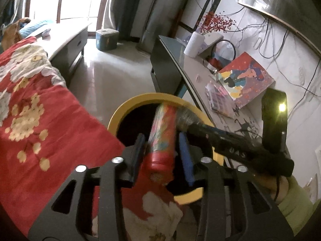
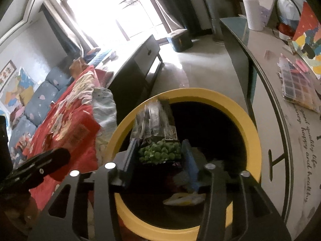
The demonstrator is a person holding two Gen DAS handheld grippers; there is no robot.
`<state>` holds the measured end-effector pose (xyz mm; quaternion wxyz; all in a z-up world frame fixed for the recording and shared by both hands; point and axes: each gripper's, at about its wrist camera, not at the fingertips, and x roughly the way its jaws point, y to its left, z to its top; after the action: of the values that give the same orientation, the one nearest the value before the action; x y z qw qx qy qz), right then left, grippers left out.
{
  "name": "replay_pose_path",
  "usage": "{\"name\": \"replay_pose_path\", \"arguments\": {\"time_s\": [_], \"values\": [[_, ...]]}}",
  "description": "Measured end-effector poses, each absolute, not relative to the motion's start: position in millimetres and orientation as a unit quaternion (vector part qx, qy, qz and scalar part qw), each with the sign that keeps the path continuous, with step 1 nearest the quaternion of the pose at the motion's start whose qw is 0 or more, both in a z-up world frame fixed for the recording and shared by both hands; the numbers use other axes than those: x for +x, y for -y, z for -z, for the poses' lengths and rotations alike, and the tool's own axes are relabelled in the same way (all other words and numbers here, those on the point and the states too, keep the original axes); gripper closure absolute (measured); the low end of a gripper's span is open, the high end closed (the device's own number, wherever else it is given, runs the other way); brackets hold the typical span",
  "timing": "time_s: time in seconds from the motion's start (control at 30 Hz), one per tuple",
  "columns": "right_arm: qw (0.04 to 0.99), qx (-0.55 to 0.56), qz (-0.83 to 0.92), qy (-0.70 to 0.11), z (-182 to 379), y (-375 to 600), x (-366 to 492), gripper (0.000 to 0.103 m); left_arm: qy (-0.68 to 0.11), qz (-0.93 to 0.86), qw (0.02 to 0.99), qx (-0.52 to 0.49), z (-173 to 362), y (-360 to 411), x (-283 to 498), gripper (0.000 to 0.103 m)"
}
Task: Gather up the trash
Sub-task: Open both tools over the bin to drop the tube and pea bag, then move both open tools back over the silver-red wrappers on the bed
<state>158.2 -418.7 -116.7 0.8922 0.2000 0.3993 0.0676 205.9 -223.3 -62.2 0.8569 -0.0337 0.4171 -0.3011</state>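
Yellow-rimmed and dark inside, the trash bin (image 2: 248, 124) stands on the floor between a bed under a red floral blanket (image 1: 50, 124) and a pale desk (image 2: 291, 160) printed with script lettering. In the left wrist view the left gripper (image 1: 162, 150) hangs over the bin's mouth with its blue-padded fingers (image 1: 185, 156) drawn in on either side of a red printed wrapper (image 1: 163, 138), rolled into a tube and tilted so its far end points down into the bin; the left pad presses the wrapper's side, though on the right a thin dark gap shows and it is hard to say whether that pad really touches. The right gripper (image 2: 158, 160) is likewise above the bin, its fingers closed onto a clear plastic packet of green peas (image 2: 158, 132), the crinkled upper part of the packet sticking out beyond the fingertips over the near rim. Some pale and yellow scraps (image 2: 184, 198) already lie at the bottom of the bin. On the desk sit a white vase with red berry sprigs (image 1: 193, 44), a colourful painting (image 1: 245, 78) and a clear compartment box (image 2: 299, 86). A blue-grey storage box (image 1: 107, 39) rests on the floor near the bright window
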Motion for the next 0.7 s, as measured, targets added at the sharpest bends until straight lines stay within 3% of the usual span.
{"name": "replay_pose_path", "arguments": {"time_s": [0.03, 0.07, 0.17, 0.2, 0.3, 0.7], "values": [[0.893, 0.202, -0.065, -0.398, 116.5, 421.4, 157.4, 0.05, -0.416, 0.3, 0.858, -0.039, 61.4, 222.8, 207.6, 0.051], [0.893, 0.203, -0.063, -0.397, 116.0, 423.6, 156.9, 0.045, -0.413, 0.299, 0.859, -0.043, 60.5, 221.5, 207.5, 0.048], [0.895, 0.206, -0.056, -0.391, 114.1, 429.3, 155.2, 0.04, -0.405, 0.297, 0.863, -0.054, 57.2, 215.8, 207.7, 0.033], [0.896, 0.206, -0.054, -0.389, 113.8, 429.8, 155.2, 0.039, -0.403, 0.294, 0.864, -0.06, 56.1, 212.4, 207.6, 0.024], [0.899, 0.208, -0.049, -0.382, 111.0, 431.4, 153.9, 0.035, -0.397, 0.291, 0.867, -0.075, 53.4, 205.7, 207.4, 0.012], [0.915, 0.183, -0.077, -0.352, 83.9, 392.8, 150.0, 0.03, -0.359, 0.229, 0.901, -0.085, 39.9, 158.3, 198.7, 0.011]]}}
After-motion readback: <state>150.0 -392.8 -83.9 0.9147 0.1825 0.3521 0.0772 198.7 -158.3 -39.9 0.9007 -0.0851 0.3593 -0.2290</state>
